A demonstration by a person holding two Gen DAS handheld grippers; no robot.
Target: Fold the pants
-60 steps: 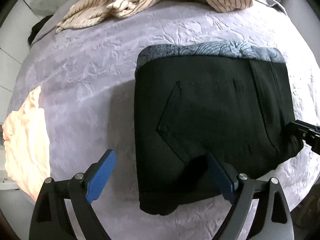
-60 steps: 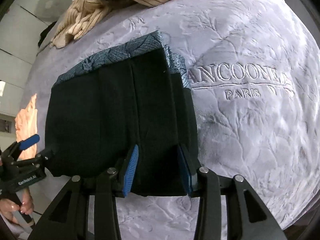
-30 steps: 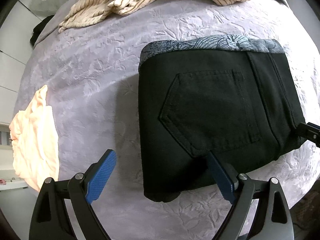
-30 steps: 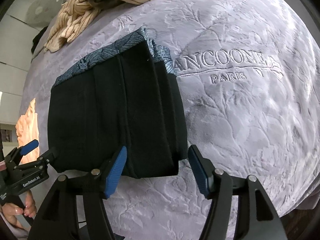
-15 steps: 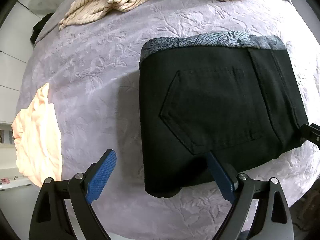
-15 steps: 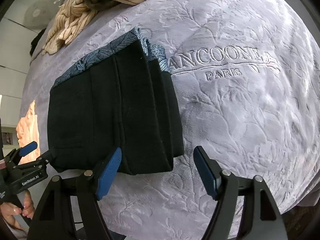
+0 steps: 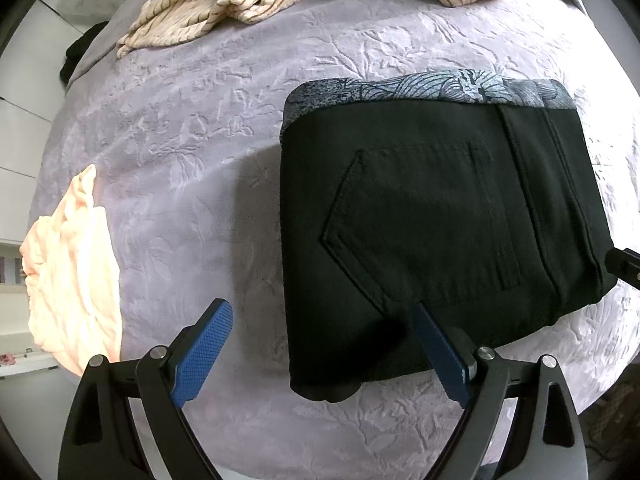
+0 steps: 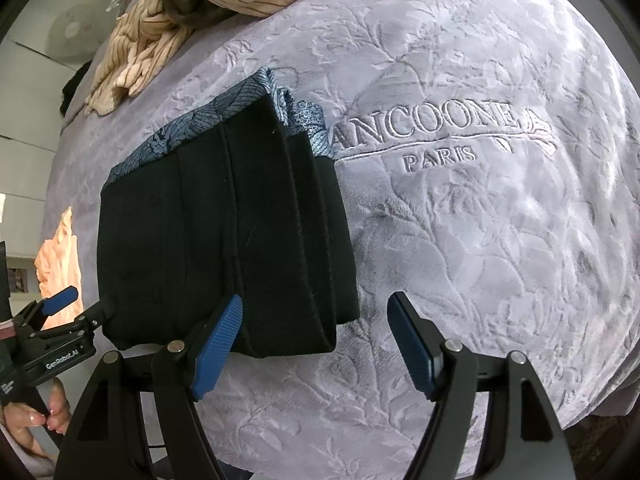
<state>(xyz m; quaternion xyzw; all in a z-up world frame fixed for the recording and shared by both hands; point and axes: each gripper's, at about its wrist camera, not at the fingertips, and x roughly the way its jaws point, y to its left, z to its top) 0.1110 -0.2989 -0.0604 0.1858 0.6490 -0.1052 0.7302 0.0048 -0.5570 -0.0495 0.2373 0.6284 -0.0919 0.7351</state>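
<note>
Black pants (image 7: 440, 216), folded into a compact, roughly rectangular bundle of several layers, lying flat on the bed (image 7: 180, 152). A back pocket with visible stitching faces up, and vertical seams run beside it. Along the far edge, a grey-blue patterned inner band projects beyond the black cloth. In the right wrist view the pants (image 8: 224, 240) show stacked fold edges along their right side, next to embroidered lettering on the bed cover.
</note>
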